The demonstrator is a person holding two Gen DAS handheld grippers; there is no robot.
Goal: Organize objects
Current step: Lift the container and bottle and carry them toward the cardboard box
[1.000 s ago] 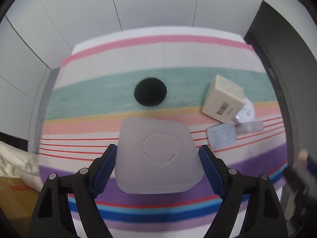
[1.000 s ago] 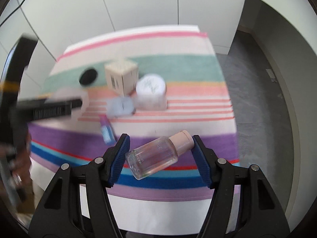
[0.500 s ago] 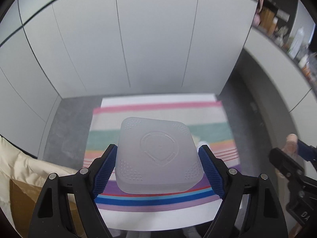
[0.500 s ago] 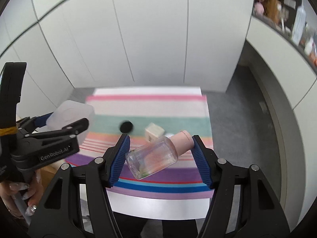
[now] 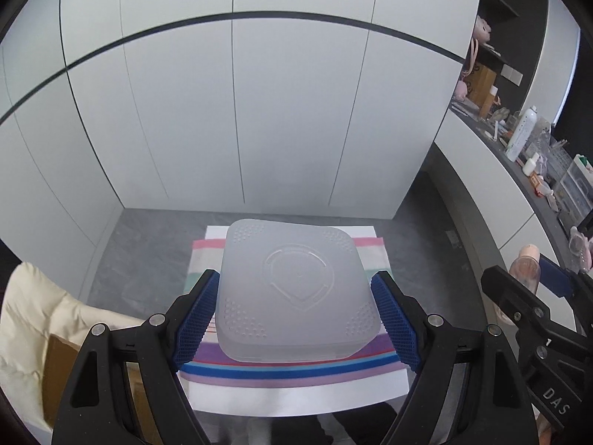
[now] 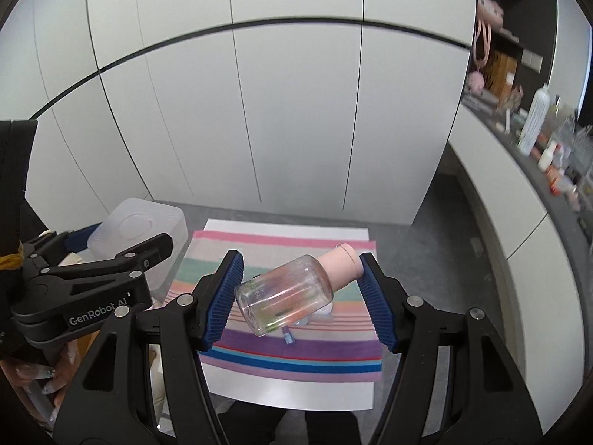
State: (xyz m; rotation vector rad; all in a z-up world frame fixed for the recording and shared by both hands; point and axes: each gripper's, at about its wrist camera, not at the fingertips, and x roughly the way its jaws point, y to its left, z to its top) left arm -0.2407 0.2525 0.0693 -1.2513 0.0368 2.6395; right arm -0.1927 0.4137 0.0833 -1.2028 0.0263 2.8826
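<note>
Both items hang high above the striped table [image 6: 259,382], the left hand-held gripper [image 5: 296,315] clamped across the frosted square box [image 5: 292,289] and the right hand-held gripper [image 6: 300,296] pinching the pink-capped clear bottle [image 6: 285,296] end to end, likely for carrying them clear.

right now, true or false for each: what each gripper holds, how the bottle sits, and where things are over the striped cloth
1. The left gripper is shut on a frosted white square plastic box. True.
2. The right gripper is empty. False: it clamps a clear glass bottle with a pink cap.
3. The bottle stands upright between the pads. False: it lies tilted, cap toward the right pad.
4. Both held things hang above the striped cloth. True.
5. The box rests on the cloth. False: it is held up in the air.
</note>
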